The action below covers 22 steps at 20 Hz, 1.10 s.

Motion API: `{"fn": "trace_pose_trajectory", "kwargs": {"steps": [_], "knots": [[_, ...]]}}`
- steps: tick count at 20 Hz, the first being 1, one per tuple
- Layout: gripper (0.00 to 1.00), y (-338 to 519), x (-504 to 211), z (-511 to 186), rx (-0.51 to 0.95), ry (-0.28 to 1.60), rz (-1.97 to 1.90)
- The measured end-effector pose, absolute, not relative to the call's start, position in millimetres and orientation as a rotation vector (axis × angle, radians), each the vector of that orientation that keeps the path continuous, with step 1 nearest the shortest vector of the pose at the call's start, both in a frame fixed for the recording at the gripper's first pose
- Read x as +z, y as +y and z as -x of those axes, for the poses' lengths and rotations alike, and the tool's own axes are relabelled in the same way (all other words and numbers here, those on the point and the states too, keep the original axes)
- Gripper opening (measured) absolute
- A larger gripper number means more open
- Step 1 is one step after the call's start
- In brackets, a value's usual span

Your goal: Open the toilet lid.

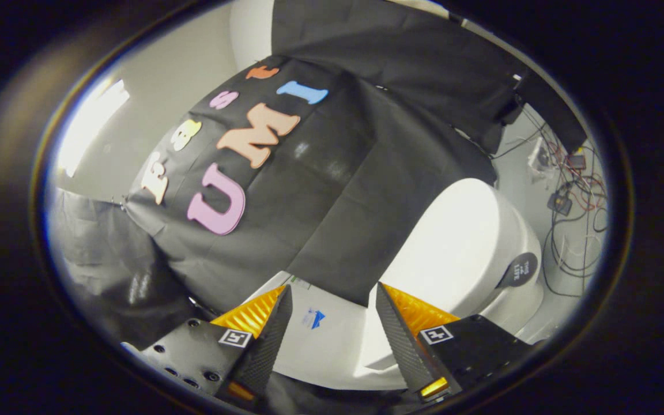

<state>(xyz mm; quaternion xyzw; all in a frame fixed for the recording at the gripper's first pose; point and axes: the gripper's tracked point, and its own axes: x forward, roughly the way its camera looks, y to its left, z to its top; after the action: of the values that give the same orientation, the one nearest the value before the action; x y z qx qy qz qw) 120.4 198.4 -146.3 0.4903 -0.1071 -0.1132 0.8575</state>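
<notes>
Hand-held gripper (334, 300) spread wide, gripping nothing — white toilet lid (453, 242) down, just beyond fingers, toward one side; tangled cables (568, 230) on floor past toilet.

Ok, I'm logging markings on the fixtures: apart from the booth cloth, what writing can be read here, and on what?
Round dark sticker on the toilet lid: white writing, too small to read.
Blue mark on the white surface between the open gripper's fingers: blurred, unreadable.
Square tags on the gripper: patterns, no words.
</notes>
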Motion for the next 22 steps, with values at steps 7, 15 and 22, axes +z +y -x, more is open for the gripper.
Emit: {"fn": "trace_pose_trajectory", "kwargs": {"steps": [7, 15, 22], "knots": [[0.9, 192, -188, -109, -0.381, -0.224, -1.187], [0.9, 202, -239, -110, -0.471, -0.139, -1.318], [0.72, 155, -282, -102, -0.619, -0.145, -1.451]]}}
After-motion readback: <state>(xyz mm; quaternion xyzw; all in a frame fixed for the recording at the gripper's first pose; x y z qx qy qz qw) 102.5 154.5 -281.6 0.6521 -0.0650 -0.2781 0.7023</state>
